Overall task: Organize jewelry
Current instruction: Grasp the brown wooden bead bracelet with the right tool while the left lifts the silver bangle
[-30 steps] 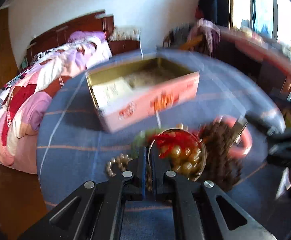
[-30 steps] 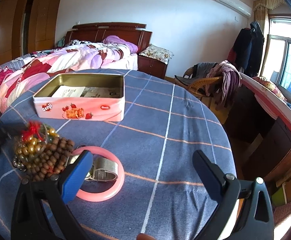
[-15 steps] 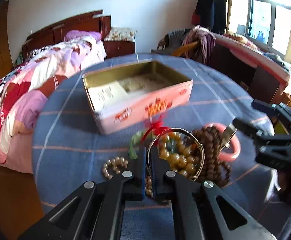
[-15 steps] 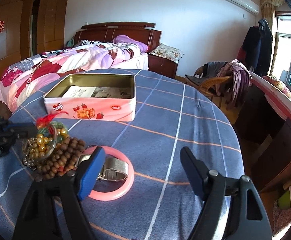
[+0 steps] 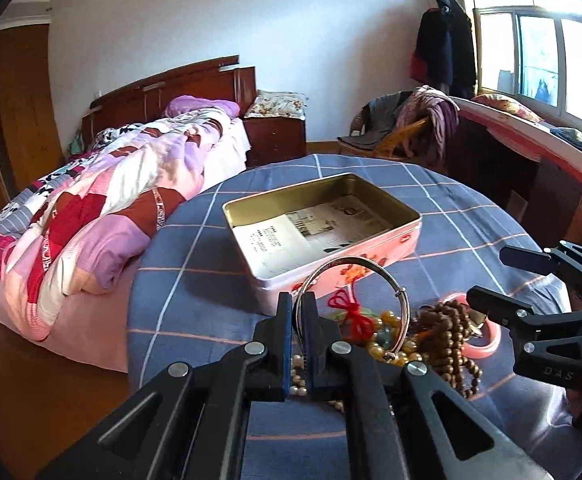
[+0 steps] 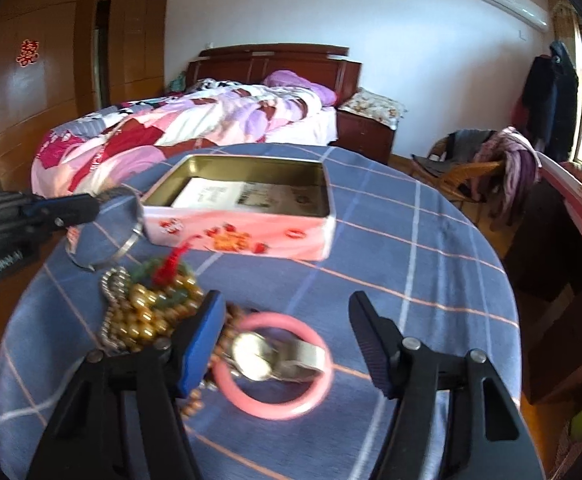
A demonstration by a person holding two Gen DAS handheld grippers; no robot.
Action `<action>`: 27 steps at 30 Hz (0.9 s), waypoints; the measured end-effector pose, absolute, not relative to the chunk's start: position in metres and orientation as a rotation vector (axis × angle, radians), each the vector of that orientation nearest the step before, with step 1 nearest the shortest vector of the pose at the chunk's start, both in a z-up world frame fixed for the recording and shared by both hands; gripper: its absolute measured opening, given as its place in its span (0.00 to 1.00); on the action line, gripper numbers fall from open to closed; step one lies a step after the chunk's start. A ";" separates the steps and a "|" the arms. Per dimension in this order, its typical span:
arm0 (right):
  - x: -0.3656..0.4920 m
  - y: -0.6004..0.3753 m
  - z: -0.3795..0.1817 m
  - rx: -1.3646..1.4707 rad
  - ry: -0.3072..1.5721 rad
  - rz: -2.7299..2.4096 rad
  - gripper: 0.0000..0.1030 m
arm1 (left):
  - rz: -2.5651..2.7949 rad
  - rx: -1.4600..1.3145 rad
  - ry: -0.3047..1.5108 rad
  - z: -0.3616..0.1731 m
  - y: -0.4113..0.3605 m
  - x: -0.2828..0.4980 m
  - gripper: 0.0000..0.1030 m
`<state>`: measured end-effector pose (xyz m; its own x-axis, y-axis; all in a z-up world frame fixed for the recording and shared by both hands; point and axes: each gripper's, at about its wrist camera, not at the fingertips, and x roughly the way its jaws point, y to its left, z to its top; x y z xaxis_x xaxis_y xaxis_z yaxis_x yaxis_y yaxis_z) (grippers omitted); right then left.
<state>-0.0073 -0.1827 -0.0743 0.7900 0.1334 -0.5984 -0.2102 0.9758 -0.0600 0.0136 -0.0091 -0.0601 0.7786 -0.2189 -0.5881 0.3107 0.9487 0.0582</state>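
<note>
Daylight from the window [image 5: 531,52] lit the room brightly, with glare on its panes. Fisheye bending darkened the corners. The right wrist view was slightly motion-blurred.

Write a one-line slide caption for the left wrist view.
Left gripper pinches a silver bangle, lifted above the bead pile, before an open pink tin.

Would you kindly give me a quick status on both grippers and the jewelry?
Left gripper shut on silver bangle, lifted near the tin. Right gripper open, jaws just been closing, over pink bangle and watch. Nothing blocking the tin.
</note>
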 end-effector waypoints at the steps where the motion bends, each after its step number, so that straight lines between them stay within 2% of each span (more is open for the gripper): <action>1: -0.006 -0.179 -0.074 -0.127 0.639 0.194 0.65 | -0.278 0.164 0.616 -0.061 -0.009 0.014 0.03; 4: -0.001 -0.164 -0.080 -0.153 0.674 0.224 0.65 | -0.272 0.155 0.629 -0.065 -0.005 0.018 0.03; 6: 0.003 -0.154 -0.089 -0.188 0.712 0.234 0.56 | -0.270 0.161 0.634 -0.067 -0.004 0.018 0.03; 8: 0.004 -0.151 -0.098 -0.197 0.758 0.262 0.39 | -0.275 0.156 0.639 -0.069 -0.005 0.019 0.03; 9: 0.003 -0.150 -0.100 -0.197 0.765 0.276 0.34 | -0.277 0.154 0.640 -0.069 -0.005 0.019 0.03; 10: -0.002 -0.149 -0.098 -0.203 0.754 0.284 0.21 | -0.278 0.153 0.641 -0.069 -0.005 0.019 0.03; 11: -0.005 -0.149 -0.095 -0.205 0.739 0.290 0.17 | -0.279 0.148 0.641 -0.069 -0.004 0.020 0.03; 21: -0.021 -0.161 -0.051 -0.155 0.578 0.292 0.16 | -0.273 0.131 0.611 -0.056 0.001 0.018 0.03; 27: -0.007 -0.162 -0.043 -0.153 0.552 0.281 0.16 | -0.274 0.116 0.584 -0.044 0.004 0.023 0.03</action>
<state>-0.0073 -0.1620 -0.0431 0.8146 0.2215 -0.5360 -0.3031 0.9505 -0.0679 0.0230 0.0042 -0.0444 0.7991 -0.2222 -0.5586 0.2874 0.9573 0.0305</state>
